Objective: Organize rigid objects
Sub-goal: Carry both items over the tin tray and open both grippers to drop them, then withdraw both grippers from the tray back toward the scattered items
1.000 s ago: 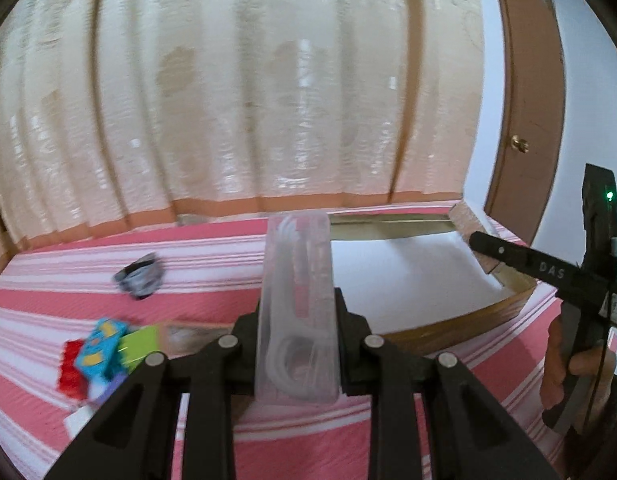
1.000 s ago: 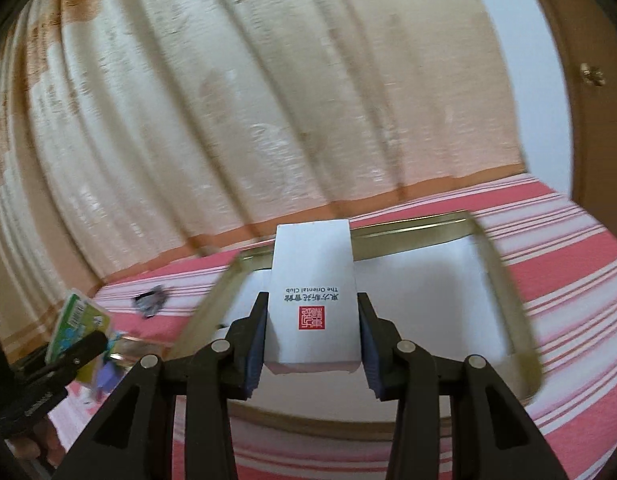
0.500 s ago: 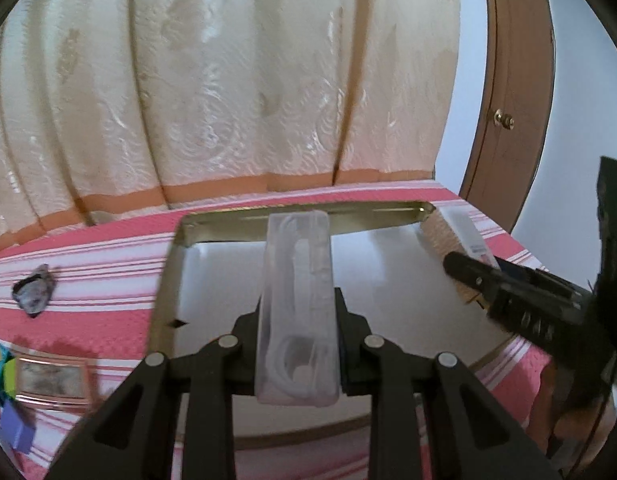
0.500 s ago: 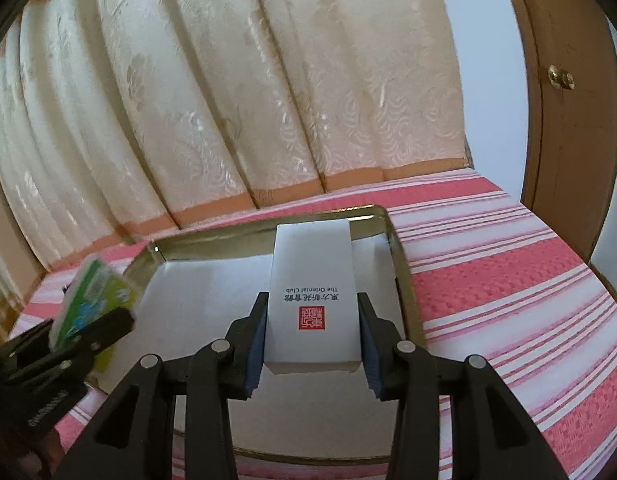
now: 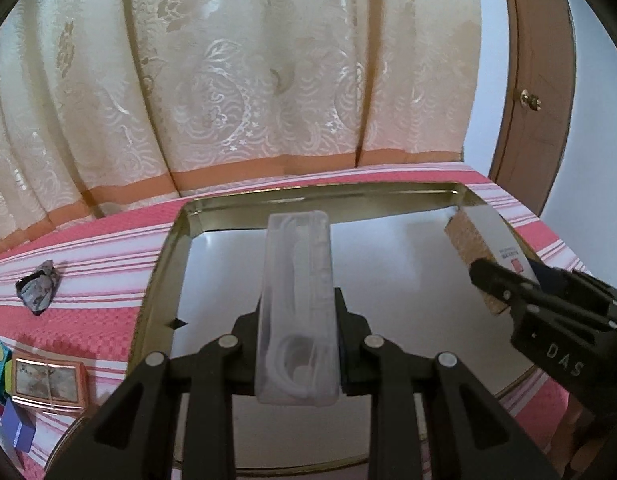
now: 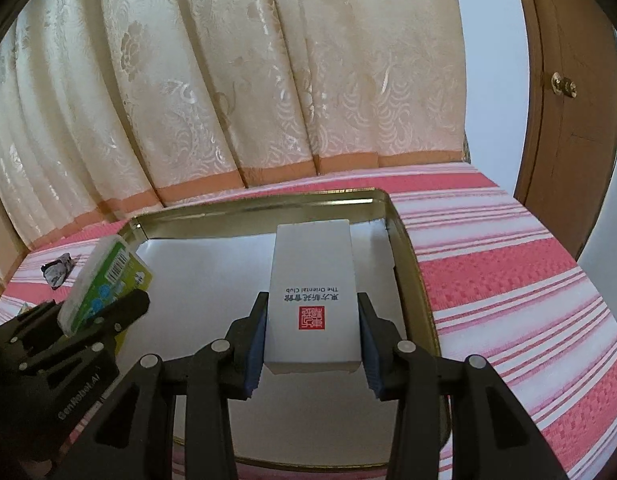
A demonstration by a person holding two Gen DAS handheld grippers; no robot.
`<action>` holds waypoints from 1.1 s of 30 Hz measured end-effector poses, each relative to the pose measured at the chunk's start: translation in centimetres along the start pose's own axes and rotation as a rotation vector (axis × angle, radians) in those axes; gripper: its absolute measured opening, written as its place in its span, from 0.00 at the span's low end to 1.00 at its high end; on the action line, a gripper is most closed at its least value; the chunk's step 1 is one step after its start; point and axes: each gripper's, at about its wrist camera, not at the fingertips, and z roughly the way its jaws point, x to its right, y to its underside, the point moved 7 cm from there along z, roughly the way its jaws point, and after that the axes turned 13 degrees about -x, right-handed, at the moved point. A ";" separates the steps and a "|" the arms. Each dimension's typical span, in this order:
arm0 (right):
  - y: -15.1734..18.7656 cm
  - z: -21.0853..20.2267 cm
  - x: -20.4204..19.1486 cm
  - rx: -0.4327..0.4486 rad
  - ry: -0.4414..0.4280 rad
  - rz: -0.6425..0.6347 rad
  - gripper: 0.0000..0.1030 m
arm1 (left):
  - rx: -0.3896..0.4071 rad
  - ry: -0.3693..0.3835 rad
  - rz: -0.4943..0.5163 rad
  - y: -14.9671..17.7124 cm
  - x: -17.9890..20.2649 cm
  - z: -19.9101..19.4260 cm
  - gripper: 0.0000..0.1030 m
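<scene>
Striped red/white cloth (image 6: pixel 508 288) covers the surface; cream curtain (image 5: pixel 268 80) hangs behind. Gold-rimmed tin tray (image 5: pixel 160 264) w/ white floor lies on the cloth. Right tool (image 6: pixel 313 334) is clamped on white card box (image 6: pixel 312 280), red seal uppermost, over tray's right half; left tool (image 5: pixel 296 344) is clamped on clear plastic case (image 5: pixel 296 296) w/ white cable inside, over tray's left half. Small grey wrapped item (image 5: pixel 38 286) lies on cloth left of tray.

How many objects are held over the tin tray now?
2: a clear plastic case in the left gripper, a white box in the right gripper.
</scene>
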 end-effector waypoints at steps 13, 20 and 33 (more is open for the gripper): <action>-0.8 -3.0 2.3 0.172 -0.026 0.151 0.83 | 0.231 -0.212 0.034 0.8 -0.6 -4.8 1.00; -0.8 -3.0 4.0 0.193 -0.039 0.242 0.83 | 0.240 -0.201 -0.013 1.3 -2.2 -5.4 1.00; -0.1 -5.2 3.5 0.308 0.068 0.217 0.83 | 0.199 -0.181 -0.078 2.7 -3.8 -5.5 1.00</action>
